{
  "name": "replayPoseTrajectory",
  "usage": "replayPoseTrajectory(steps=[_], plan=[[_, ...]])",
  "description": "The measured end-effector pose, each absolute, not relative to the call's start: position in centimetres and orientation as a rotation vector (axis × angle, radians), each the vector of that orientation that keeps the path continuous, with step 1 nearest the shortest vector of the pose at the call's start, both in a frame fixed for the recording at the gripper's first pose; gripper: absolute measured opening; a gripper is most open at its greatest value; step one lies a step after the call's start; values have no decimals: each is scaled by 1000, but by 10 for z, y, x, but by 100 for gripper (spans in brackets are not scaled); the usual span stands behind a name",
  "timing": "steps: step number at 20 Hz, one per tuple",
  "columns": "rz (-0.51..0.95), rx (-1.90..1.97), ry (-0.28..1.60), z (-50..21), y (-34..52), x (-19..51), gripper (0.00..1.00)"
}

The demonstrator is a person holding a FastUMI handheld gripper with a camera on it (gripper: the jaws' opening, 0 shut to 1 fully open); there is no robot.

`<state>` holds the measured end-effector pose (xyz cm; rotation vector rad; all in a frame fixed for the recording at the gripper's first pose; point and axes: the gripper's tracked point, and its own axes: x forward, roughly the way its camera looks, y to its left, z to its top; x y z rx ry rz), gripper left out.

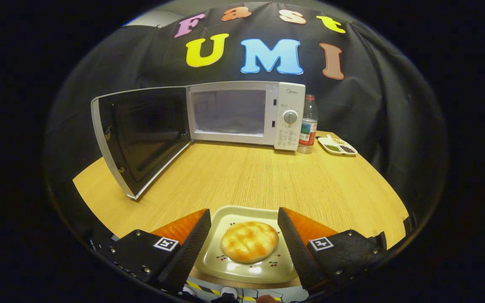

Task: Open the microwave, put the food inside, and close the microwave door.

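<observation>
Worktop (242,176), pale wood grain, carried everything. Microwave (246,113) stood at the far edge, door (141,136) swung wide open toward the left, cavity lit and bare. Water bottle (308,124) upright just beside the microwave's right side; small divided dish (337,146) near it, by the far right edge. Plate (246,269) lay at the near edge, a round golden flatbread (249,241) resting on its middle. Gripper (244,229) jaws stood apart, one on each side of the plate, the flatbread between them, untouched.
</observation>
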<state>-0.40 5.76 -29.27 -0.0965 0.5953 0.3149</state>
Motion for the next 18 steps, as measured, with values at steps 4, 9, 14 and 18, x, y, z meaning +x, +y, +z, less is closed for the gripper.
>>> replayPoseTrajectory(steps=[4, 9, 14, 18], plan=[[307, -122, 660, -316, 49, -7, 97], [326, -116, 711, -328, 50, -11, 98], [354, -123, 741, -332, 51, -13, 88], [385, -66, 723, -317, 59, -8, 78]])
